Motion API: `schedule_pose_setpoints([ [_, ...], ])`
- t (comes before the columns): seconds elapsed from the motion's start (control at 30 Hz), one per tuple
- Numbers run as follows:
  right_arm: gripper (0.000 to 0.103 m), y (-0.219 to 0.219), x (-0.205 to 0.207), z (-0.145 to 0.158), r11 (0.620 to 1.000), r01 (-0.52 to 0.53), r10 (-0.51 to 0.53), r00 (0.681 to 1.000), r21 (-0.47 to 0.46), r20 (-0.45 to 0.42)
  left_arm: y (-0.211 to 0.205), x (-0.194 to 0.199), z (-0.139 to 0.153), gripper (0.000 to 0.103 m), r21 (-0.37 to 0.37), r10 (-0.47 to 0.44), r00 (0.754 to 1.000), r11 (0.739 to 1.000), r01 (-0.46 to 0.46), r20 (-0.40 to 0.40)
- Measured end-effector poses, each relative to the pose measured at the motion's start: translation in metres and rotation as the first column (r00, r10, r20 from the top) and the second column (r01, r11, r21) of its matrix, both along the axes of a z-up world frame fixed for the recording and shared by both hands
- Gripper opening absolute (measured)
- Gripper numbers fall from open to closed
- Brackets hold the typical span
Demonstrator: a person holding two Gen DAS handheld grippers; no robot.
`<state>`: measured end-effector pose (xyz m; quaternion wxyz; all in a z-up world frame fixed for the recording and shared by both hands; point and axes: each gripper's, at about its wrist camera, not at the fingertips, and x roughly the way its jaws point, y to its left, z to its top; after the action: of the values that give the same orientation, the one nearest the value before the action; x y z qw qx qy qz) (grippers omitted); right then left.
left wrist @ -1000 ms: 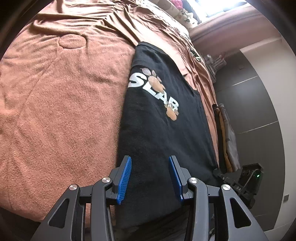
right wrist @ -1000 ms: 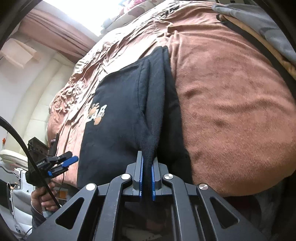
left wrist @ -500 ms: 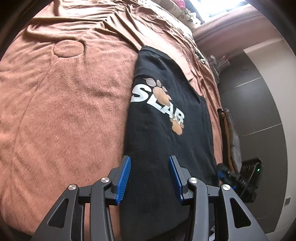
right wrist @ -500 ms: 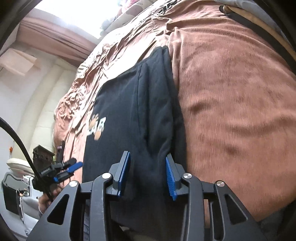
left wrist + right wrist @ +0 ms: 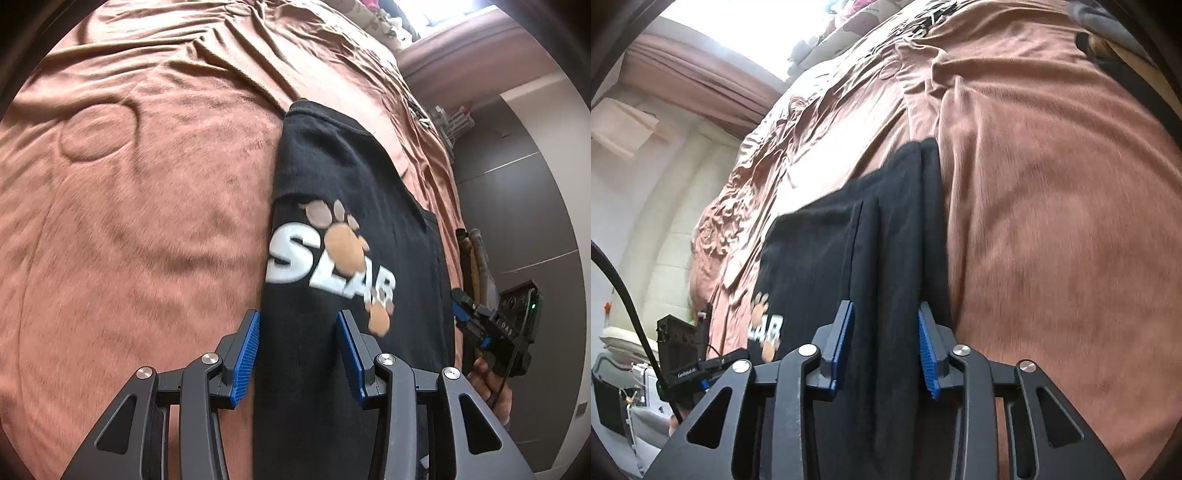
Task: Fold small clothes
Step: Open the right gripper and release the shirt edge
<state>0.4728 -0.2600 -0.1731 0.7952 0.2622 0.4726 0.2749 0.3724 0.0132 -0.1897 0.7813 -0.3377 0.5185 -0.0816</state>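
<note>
Your black shirt (image 5: 343,206) lies folded lengthwise on the bed (image 5: 140,206), both grippers' jaws part-open and empty (the right gripper (image 5: 885,347) was just closing), so dragging could undo the folds.

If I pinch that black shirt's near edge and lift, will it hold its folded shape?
Probably not. The black shirt looks soft and floppy: its folded layers lie loose and creased. It likely sags and unfolds from a single pinch. The fuzzy brown blanket may drag on it, so lift rather than slide.
</note>
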Motion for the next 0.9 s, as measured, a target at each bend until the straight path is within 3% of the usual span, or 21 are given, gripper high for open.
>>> schedule_pose_setpoints([
  [0.2,0.013,0.011,0.027,0.001,0.999,0.005,-0.005,1.0,-0.046,-0.002,-0.002,0.028,0.0,0.044,0.026,-0.012,1.0,1.0,0.012,-0.004],
  [0.3,0.0,0.014,0.037,0.001,0.997,0.015,-0.015,1.0,-0.079,-0.002,-0.001,0.04,-0.001,0.044,0.034,-0.014,1.0,0.999,0.014,-0.003],
  [0.73,0.0,0.002,0.027,0.015,0.993,0.049,-0.045,0.998,-0.106,0.048,-0.002,0.067,0.003,0.044,0.074,-0.04,0.999,0.996,0.04,0.003],
  [0.9,0.0,0.004,0.029,0.014,0.99,0.019,-0.014,0.999,-0.14,0.037,0.005,0.071,0.001,0.044,0.043,-0.029,1.0,0.999,0.029,0.002],
])
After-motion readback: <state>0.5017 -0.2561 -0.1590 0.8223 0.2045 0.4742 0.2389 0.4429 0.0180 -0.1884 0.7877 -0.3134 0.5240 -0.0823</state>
